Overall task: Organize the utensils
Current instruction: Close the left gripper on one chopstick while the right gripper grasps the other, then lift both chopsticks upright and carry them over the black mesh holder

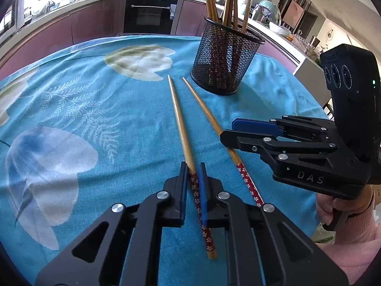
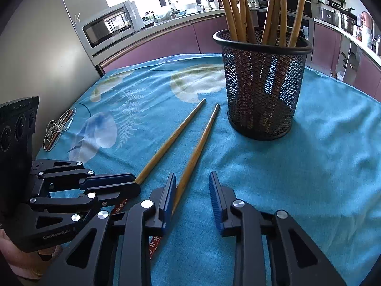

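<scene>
Left gripper (image 1: 193, 174): nearest the lens at 6 o'clock in the left wrist view, its blue-padded fingers drawn narrow around the patterned red handle of a chopstick, pads touching or all but touching the stick; whether it is lifted off the cloth cannot be told.

Held chopstick (image 1: 182, 131): runs from the handle end at 6 o'clock to its tip at 12 o'clock, pointing toward the holder; in the right wrist view it emerges from the left gripper at 8 o'clock.

Right gripper (image 2: 192, 186): jaws apart at a middling width, low over the cloth at 6 o'clock in its own view; nothing is clamped.

Second chopstick (image 2: 198, 150): lies on the cloth beside the first, its shaft passing just along the inner face of the right gripper's left finger (image 2: 169, 197), the red flowered handle showing beneath the finger.

Right gripper seen from the left (image 1: 232, 131): enters at 3 o'clock, its fingers over the second chopstick (image 1: 209, 119).

Tablecloth (image 2: 321, 166): turquoise, printed with pale flowers and fern fronds, covering the table.

Mesh holder (image 2: 263, 83): black wire cup standing upright at 1 o'clock beyond the two chopstick tips, near them but apart.

Stored chopsticks (image 2: 240, 7): a bundle of wooden sticks upright in the holder, tips fanning above its rim.

Earphones (image 2: 56, 128): a coiled white cable at the cloth's edge, 9 o'clock.

Background: microwave (image 2: 112, 23) at 11 o'clock on the counter; built-in oven (image 1: 151, 14) at 12 o'clock in the left wrist view.
</scene>
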A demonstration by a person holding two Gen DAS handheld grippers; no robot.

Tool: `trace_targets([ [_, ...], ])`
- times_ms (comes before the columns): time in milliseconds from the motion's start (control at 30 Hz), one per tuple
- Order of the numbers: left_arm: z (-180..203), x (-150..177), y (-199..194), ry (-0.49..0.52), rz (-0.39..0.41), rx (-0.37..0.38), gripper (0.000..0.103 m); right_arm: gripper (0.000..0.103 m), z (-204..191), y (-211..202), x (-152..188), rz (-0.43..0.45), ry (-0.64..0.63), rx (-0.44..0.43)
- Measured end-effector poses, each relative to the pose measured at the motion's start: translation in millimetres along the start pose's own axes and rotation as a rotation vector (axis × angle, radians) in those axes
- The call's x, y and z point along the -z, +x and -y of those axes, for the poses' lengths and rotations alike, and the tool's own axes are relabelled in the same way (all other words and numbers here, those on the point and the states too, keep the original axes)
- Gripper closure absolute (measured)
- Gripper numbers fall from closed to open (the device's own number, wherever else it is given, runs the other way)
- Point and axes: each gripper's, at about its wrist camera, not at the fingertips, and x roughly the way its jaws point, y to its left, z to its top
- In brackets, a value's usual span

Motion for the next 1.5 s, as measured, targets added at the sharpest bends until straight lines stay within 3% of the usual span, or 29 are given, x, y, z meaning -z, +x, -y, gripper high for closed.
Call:
trace_targets([
  [167,-3,3,-4,-0.029,-0.013,0.008,0.094,0.083,2,-2,0,-0.006,-0.001,0.003],
  [300,-1,-2,-3,-0.005,0.004,-0.018,0.075,0.082,3,0,-1,-0.014,0.001,0.007],
  [433,-4,-13,4,0.009,0.005,-0.036,0.072,0.082,2,4,-6,-0.017,-0.004,0.016],
  [833,-5,-39,23,0.045,0.004,-0.071,0.078,0.089,9,15,-19,-0.009,0.008,0.022],
  [1100,-3,-45,30,0.024,0.007,-0.079,0.094,0.094,18,15,-21,-0.003,0.059,-0.007],
  [1500,3,-46,32,0.001,0.012,-0.073,0.095,0.097,21,7,-19,0.010,0.085,-0.017],
])
